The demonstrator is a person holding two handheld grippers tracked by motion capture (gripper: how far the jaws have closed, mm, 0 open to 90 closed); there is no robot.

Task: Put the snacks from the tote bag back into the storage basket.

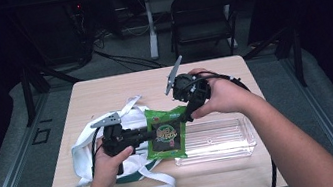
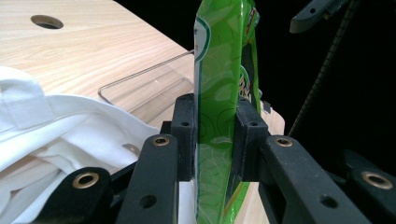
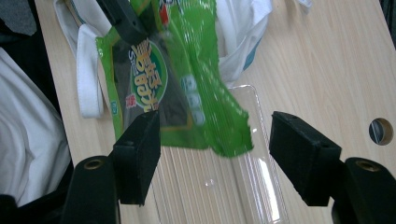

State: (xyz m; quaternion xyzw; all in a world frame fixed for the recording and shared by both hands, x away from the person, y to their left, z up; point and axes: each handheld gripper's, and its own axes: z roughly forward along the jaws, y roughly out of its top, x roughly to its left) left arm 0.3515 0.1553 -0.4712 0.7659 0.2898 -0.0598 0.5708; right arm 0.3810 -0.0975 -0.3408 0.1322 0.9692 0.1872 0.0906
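Note:
A green snack packet (image 1: 165,133) hangs just above the table, over the left end of a clear plastic tray (image 1: 217,141). My left gripper (image 1: 148,136) is shut on the packet's left edge; in the left gripper view the packet (image 2: 219,70) stands on edge between the pads, with my left gripper (image 2: 215,135) pressing both sides. My right gripper (image 1: 187,115) hovers at the packet's far right corner. In the right gripper view my right gripper (image 3: 215,154) stands open, its pads wide apart and off the packet (image 3: 177,79), above the tray (image 3: 224,186).
A white cloth bag (image 1: 87,151) with long straps lies crumpled on the table's left side under my left hand. The wooden table (image 1: 113,89) has a round hole (image 3: 380,130) in it. A dark folding chair (image 1: 204,11) stands beyond the far edge.

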